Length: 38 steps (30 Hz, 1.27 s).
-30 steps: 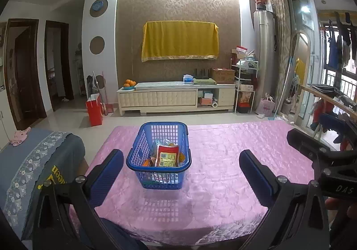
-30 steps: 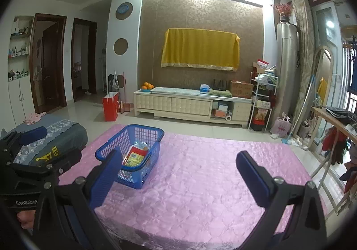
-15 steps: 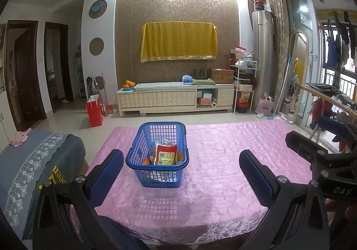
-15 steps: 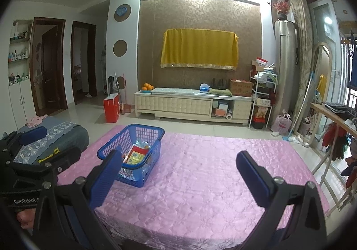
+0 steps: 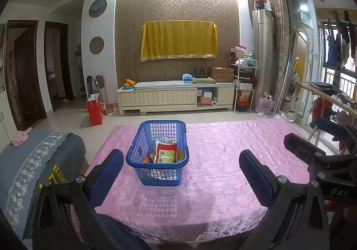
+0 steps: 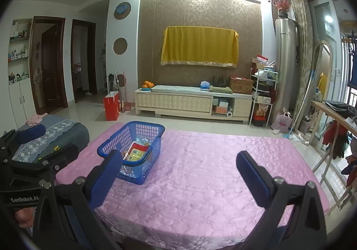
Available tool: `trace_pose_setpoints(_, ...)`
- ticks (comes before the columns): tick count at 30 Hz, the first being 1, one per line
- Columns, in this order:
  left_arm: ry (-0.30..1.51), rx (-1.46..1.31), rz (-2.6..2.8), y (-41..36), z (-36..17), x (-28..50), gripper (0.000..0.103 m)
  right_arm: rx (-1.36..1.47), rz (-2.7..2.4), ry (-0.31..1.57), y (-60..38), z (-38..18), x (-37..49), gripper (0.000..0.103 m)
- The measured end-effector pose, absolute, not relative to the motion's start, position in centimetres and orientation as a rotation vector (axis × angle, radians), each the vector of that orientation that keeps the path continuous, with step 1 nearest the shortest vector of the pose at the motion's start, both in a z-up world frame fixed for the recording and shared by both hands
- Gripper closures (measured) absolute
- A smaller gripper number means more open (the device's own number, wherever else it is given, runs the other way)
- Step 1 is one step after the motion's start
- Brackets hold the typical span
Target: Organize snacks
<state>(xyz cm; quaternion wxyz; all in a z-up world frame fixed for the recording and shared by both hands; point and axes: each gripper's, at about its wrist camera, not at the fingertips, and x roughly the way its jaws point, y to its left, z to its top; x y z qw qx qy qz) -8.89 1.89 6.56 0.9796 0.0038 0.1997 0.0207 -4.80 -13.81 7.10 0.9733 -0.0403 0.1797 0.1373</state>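
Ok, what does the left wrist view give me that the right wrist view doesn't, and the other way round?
Only the left wrist view shows the clothes hanging on the balcony rail and the right gripper from the side, at its right edge.

Only the right wrist view shows the wall shelves with small items beside the doors, and the left gripper from the side, at its left edge.

Both show the blue basket holding snack packets on the pink tablecloth, with both grippers open and empty.
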Motion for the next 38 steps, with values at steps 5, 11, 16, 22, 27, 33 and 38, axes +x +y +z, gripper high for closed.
trace_pose_setpoints(5,0.402,0.007,0.043,1.79,6.49,-9.04,0.001,-0.082,0.276,0.363,-13.77,7.10,-4.95,0.000)
trace_pose_setpoints(11,0.405,0.010,0.044,1.83,6.40,-9.05,0.001,-0.088,0.274,0.366,-13.72,7.10,-4.99,0.000)
trace_pose_setpoints(16,0.407,0.007,0.043,1.83,6.33,-8.99,0.001,-0.091,0.273,0.368,-13.56,7.12,-5.01,0.000)
trace_pose_setpoints(22,0.407,0.011,0.050,1.82,6.29,-9.10,0.001,-0.093,0.272,0.371,-13.54,7.09,-5.03,0.000)
trace_pose_setpoints(27,0.407,0.011,0.049,1.83,6.33,-9.16,0.001,-0.096,0.274,0.368,-13.67,7.03,-5.21,0.000)
trace_pose_setpoints(33,0.407,0.010,0.047,1.82,6.37,-9.24,0.001,-0.096,0.274,0.373,-13.77,7.07,-5.28,0.000)
trace_pose_setpoints(38,0.406,0.013,0.047,1.84,6.41,-9.31,0.001,-0.099,0.274,0.369,-13.83,7.10,-5.31,0.000)
